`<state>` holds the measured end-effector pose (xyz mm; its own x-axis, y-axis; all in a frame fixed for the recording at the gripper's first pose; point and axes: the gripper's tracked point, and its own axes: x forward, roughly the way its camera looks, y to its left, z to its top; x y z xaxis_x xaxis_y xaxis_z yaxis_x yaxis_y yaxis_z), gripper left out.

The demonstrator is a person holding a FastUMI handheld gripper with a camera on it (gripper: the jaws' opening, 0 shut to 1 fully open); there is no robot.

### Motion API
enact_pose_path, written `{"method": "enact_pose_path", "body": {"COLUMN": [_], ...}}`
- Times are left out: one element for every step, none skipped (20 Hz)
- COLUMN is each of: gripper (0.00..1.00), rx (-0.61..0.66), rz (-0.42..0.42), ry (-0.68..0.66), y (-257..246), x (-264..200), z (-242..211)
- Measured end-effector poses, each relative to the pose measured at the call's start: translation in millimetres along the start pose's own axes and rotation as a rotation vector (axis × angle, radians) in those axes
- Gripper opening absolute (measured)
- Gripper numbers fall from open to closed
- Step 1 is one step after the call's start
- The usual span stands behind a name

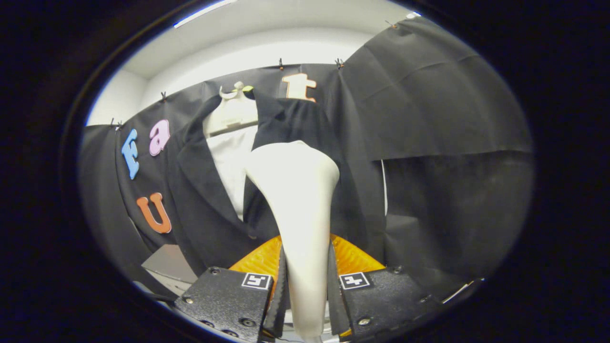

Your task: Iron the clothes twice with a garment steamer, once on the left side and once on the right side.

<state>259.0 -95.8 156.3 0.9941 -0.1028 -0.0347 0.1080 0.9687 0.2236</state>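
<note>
The fingers (305, 286) clamp the white garment steamer (298, 200) handle, its head against the dark jacket (200, 190).

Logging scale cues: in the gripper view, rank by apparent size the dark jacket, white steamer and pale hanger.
1. Dark jacket, largest.
2. White plastic steamer, clamped in the gripper; nearness inflates it.
3. Pale hanger, smallest.

The garment steamer (298, 200) stands in front of the black jacket (200, 190) and hides the middle of it and part of the white shirt (231, 162). The steamer's handle is cut off below, where the tool (305, 290) clamps it on both sides. The jacket's hem is hidden behind the tool. The hanger (233, 93) is too small to see well.
</note>
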Motion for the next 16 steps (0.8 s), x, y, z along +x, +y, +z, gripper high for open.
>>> {"method": "enact_pose_path", "body": {"gripper": [0.39,0.39,0.39,0.39,0.39,0.39,0.39,0.39,0.39,0.39,0.39,0.39,0.39,0.39,0.39,0.39], "rx": [0.000,-0.006,-0.006,-0.007,-0.014,-0.026,-0.034,-0.042,-0.047,-0.048,-0.049,-0.053,-0.067,-0.080,-0.090,-0.095], "rz": [0.011,0.021,0.033,0.048,0.055,0.057,0.059,0.059,0.051,0.048,0.042,0.032,0.019,0.008,-0.003,-0.010], "ry": [-0.014,-0.027,-0.037,-0.047,-0.059,-0.071,-0.085,-0.099,-0.106,-0.112,-0.111,-0.105,-0.102,-0.096,-0.080,-0.068], "y": [1.8,2.0,6.5,9.8,12.9,13.4,15.3,17.4,17.0,19.7,22.2,24.5,25.1,24.5,24.7,25.4], "x": [5.9,11.7,17.9,22.4,29.6,37.3,43.2,48.0,50.0,56.7,63.3,71.3,79.2,83.5,88.2,89.8], "z": [14.0,27.4,39.9,51.0,62.9,74.1,85.2,94.1,99.9,108.0,112.4,113.9,114.4,112.3,106.5,101.2]}}
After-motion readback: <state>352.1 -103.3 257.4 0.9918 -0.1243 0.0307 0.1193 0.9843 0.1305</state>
